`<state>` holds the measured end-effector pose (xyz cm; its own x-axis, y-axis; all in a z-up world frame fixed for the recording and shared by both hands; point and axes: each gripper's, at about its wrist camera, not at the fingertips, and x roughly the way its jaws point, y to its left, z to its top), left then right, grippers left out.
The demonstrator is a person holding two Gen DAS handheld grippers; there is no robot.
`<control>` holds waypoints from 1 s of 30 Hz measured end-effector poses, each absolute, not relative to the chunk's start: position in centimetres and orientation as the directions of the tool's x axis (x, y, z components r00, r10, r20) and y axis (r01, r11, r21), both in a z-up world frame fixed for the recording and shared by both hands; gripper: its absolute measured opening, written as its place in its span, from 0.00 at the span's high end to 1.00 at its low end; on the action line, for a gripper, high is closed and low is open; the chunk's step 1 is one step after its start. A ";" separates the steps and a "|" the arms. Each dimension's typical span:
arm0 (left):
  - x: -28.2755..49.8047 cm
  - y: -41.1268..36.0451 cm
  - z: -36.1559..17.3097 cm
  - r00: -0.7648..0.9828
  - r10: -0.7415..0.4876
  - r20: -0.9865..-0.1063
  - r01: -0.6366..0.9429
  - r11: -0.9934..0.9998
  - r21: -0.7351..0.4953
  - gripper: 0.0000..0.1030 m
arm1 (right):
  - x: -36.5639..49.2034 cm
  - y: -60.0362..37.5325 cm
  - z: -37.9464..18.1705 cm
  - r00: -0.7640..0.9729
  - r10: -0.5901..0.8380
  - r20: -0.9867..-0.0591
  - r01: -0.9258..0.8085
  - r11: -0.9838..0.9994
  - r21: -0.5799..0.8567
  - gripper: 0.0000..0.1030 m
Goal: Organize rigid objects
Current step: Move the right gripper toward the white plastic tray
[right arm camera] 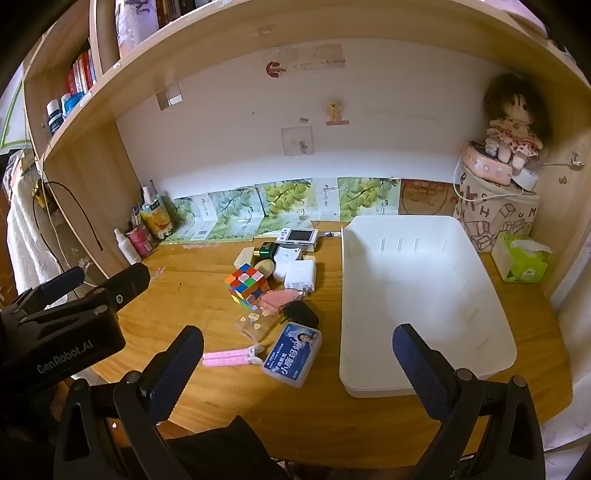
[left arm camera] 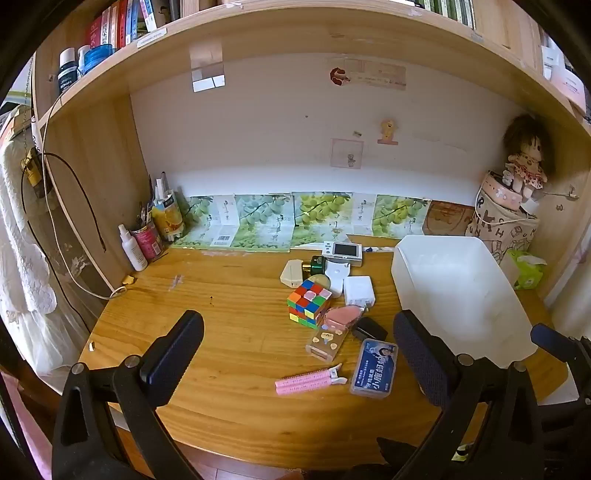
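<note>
A heap of small rigid items lies mid-desk: a Rubik's cube [left arm camera: 309, 302] [right arm camera: 246, 282], a white charger [left arm camera: 358, 290], a small black item [left arm camera: 369, 328], a blue-labelled clear box [left arm camera: 373, 368] [right arm camera: 293, 353], a pink hair clip [left arm camera: 308, 380] [right arm camera: 231, 357] and a white device with a screen [left arm camera: 341, 252]. An empty white bin [left arm camera: 454, 291] [right arm camera: 417, 280] stands to their right. My left gripper [left arm camera: 297, 321] hovers open over the desk's near edge, short of the heap. My right gripper [right arm camera: 298, 332] is open too, one finger before the bin, nothing between its fingers.
A spray bottle [left arm camera: 132, 250] and pen cups [left arm camera: 168, 216] stand at the back left. A green tissue box [right arm camera: 521, 258] and a printed fabric bag [right arm camera: 498, 218] with a doll on top fill the back right corner. A shelf [left arm camera: 295, 33] overhangs the desk.
</note>
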<state>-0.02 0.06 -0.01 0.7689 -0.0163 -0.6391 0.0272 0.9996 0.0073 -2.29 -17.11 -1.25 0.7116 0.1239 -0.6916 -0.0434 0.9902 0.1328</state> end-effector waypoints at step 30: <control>1.2 4.3 -4.7 0.571 -0.175 -0.802 0.170 0.981 -0.092 0.01 | -3.8 -12.9 -3.6 0.596 0.017 -0.803 0.117 0.987 0.108 0.00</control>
<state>1.25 4.34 -4.72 0.5707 -0.1745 -0.8024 0.1703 0.9811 -0.0922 -3.81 -12.90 -3.57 0.5964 0.0168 -0.8025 0.1170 0.9873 0.1076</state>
